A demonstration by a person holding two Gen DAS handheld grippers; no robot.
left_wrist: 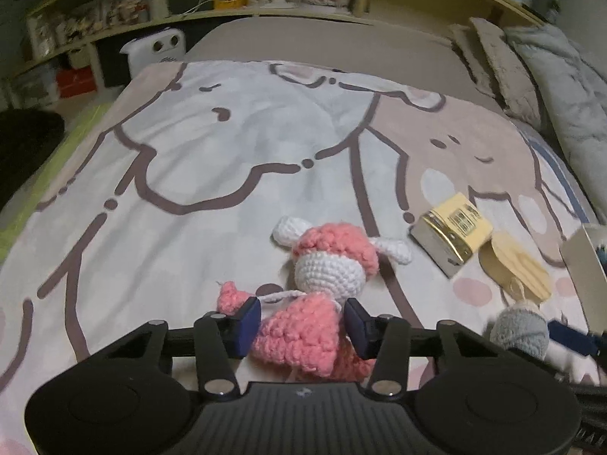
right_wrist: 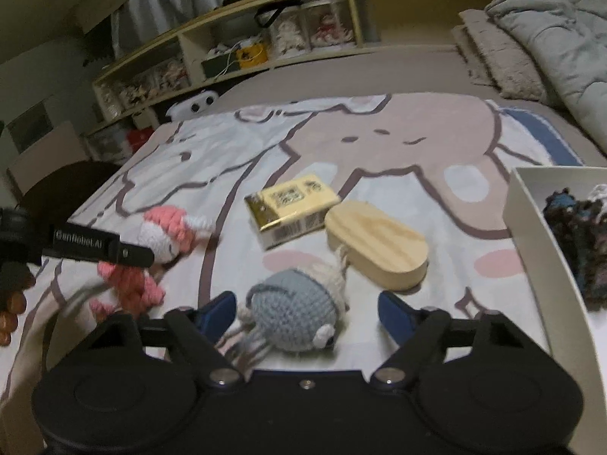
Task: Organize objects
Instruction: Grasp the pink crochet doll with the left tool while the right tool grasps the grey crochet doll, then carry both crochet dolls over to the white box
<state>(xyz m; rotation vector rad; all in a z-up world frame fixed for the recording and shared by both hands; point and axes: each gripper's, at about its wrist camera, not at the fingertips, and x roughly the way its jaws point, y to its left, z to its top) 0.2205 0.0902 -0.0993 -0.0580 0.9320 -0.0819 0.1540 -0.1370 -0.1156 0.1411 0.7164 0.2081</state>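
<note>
A pink and white crochet doll (left_wrist: 322, 276) lies on the bed; its pink body sits between the fingers of my left gripper (left_wrist: 303, 326), which look closed against it. It also shows in the right wrist view (right_wrist: 159, 250), with the left gripper (right_wrist: 102, 250) over it. A grey crochet doll (right_wrist: 294, 313) lies between the wide-open fingers of my right gripper (right_wrist: 307, 316), not gripped; it shows at the right of the left wrist view (left_wrist: 519, 326). A yellow box (right_wrist: 292, 208) and a wooden oval block (right_wrist: 375, 250) lie beyond.
A white tray (right_wrist: 531, 235) with dark crochet items stands at the right. The cartoon-print blanket (left_wrist: 227, 144) covers the bed. Pillows and a grey duvet (right_wrist: 550, 38) lie at the far right. Shelves (left_wrist: 189, 0) run behind the bed.
</note>
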